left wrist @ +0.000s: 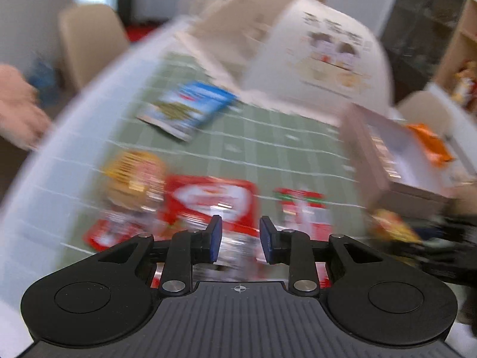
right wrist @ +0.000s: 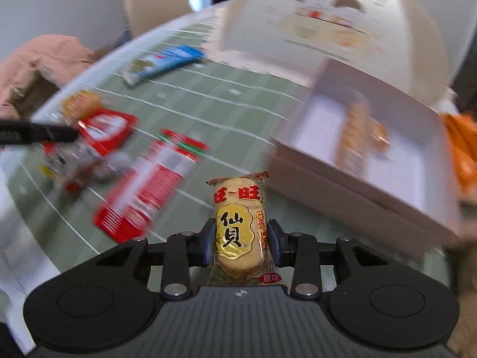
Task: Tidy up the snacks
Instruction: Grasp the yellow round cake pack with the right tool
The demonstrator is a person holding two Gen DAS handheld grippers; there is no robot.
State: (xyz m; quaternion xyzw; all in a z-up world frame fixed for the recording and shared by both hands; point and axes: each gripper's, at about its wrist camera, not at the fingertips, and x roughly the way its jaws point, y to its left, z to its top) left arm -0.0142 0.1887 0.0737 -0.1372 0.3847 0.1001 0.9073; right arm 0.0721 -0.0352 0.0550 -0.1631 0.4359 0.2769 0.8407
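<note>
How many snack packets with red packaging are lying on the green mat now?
3, as far as the blur allows: a red packet with a white heart, a long red and white packet beside it, and a smaller red packet at the mat's near edge. More may be hidden.

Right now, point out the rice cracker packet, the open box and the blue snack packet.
rice cracker packet [right wrist: 237, 232], right wrist view, gold label.
open box [right wrist: 351, 197], right wrist view, front wall.
blue snack packet [left wrist: 190, 107], left wrist view, packet middle.

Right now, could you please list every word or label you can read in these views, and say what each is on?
"旺~旺": top of the rice cracker packet held in the right gripper.
"仙貝": gold oval on that packet.
"原味": red tag at its bottom.
Small side text there: too small.
Large white box print and the other snack packets: blurred, unreadable.
</note>
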